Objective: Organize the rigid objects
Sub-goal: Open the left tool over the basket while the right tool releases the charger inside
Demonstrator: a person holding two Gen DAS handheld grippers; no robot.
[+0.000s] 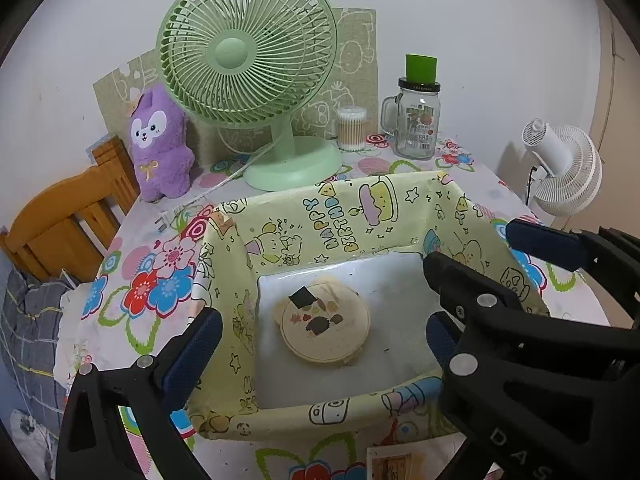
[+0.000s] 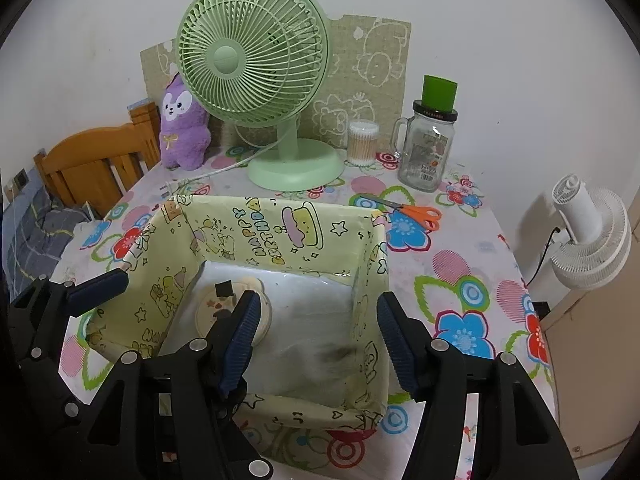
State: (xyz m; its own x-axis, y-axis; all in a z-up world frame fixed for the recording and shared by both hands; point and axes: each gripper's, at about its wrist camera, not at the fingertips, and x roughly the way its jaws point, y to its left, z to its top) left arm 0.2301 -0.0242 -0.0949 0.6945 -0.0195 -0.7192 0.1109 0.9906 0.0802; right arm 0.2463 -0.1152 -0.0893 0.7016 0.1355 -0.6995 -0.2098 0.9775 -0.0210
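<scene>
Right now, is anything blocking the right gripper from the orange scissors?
Yes. The right gripper hovers open inside the yellow box; the orange scissors lie on the tablecloth outside, past the box's far-right corner. That box wall stands between them, so lift over it.

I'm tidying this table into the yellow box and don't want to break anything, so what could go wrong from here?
1. The glass jar has a green cup perched loose on its lid; lifting it carelessly could topple the cup.
2. The scissors lie flat, hard to pinch cleanly.
3. The fan cord trails behind the box and could snag a reach.
</scene>
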